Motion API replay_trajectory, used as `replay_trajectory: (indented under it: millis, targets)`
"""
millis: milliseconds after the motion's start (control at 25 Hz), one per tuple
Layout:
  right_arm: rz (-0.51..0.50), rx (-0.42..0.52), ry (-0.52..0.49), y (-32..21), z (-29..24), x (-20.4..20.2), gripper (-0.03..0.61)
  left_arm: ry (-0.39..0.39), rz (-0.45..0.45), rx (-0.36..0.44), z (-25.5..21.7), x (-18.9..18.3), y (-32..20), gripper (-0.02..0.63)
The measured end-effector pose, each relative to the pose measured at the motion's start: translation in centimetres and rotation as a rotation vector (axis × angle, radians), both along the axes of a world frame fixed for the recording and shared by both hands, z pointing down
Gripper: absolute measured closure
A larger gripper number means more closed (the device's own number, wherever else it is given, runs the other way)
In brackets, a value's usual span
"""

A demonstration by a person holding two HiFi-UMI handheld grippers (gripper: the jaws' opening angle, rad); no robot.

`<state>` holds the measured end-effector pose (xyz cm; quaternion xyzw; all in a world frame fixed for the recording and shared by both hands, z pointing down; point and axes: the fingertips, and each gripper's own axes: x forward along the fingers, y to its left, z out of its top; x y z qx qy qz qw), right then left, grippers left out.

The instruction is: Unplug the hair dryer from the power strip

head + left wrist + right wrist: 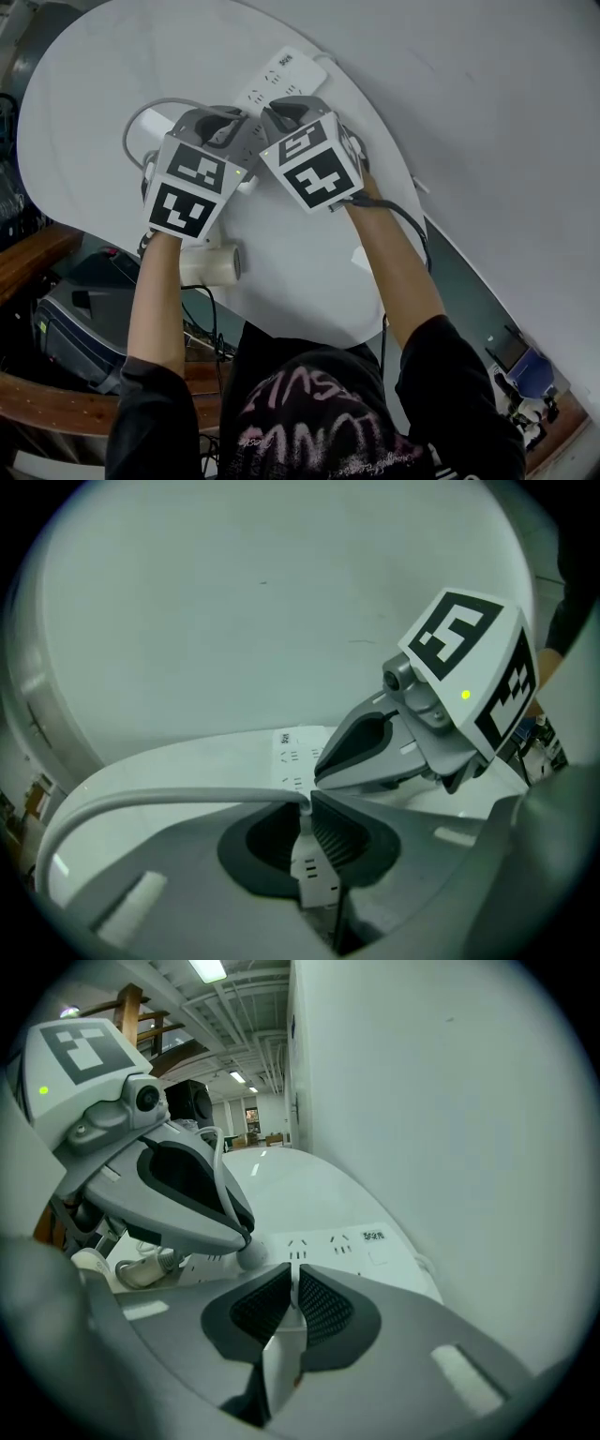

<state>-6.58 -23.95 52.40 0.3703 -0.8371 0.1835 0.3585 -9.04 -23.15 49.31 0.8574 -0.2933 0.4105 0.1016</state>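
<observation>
1. Plug (246, 1252) is sitting in the strip (281, 73) on the table (309, 281), directly at the left gripper (309, 841) tips; cable (141, 803) is trailing left.
2. Left gripper is pinching the plug. Right gripper (292, 1302), touching alongside, appears to be clamping the strip, whose length is running away from the person.
3. Counting: one plug, one strip, two grippers.

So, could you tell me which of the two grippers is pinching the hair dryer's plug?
The left gripper: its jaws close on the white plug where the grey cord ends; the right gripper clamps the power strip instead.
</observation>
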Motion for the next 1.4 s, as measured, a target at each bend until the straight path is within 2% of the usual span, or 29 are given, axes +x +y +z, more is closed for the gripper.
replay_trajectory:
  millis: [120,160,240,280,320,400,640,880,1080,1400]
  targets:
    - [-0.002,0.001,0.0,0.0,0.1,0.1,0.537,-0.079,0.078,0.038,0.3,0.3,0.5,0.568]
    - [0.0,0.004,-0.004,0.0,0.1,0.1,0.537,-0.066,0.074,0.024,0.3,0.3,0.4,0.568]
    - [0.005,0.008,-0.005,-0.1,0.1,0.1,0.537,0.053,-0.016,-0.026,-0.6,-0.1,-0.2,0.567]
    - [0.003,0.009,-0.001,-0.1,0.0,0.1,0.537,0.111,-0.061,-0.033,-1.7,-0.4,-0.7,0.566]
    - [-0.001,0.009,-0.001,-0.2,0.0,0.0,0.537,0.134,-0.079,-0.016,-2.9,-0.6,-1.3,0.566]
    - [0.001,0.01,-0.01,-0.3,0.0,0.3,0.537,0.114,-0.056,0.027,-4.0,-0.1,-1.8,0.566]
    - [-0.01,0.042,0.012,-0.2,-0.1,0.4,0.535,0.108,-0.067,0.029,-4.1,-0.5,-0.4,0.566]
    - [0.03,0.047,-0.115,-0.3,0.2,0.8,0.554,0.16,-0.12,0.025,-5.3,-1.4,0.0,0.565]
    - [0.045,0.086,-0.149,0.0,-0.3,1.0,0.56,0.143,-0.136,0.06,-6.6,-2.2,0.6,0.565]
    - [0.076,0.155,-0.2,1.1,-3.1,1.5,0.565,0.266,-0.234,0.134,-9.2,-3.4,0.5,0.563]
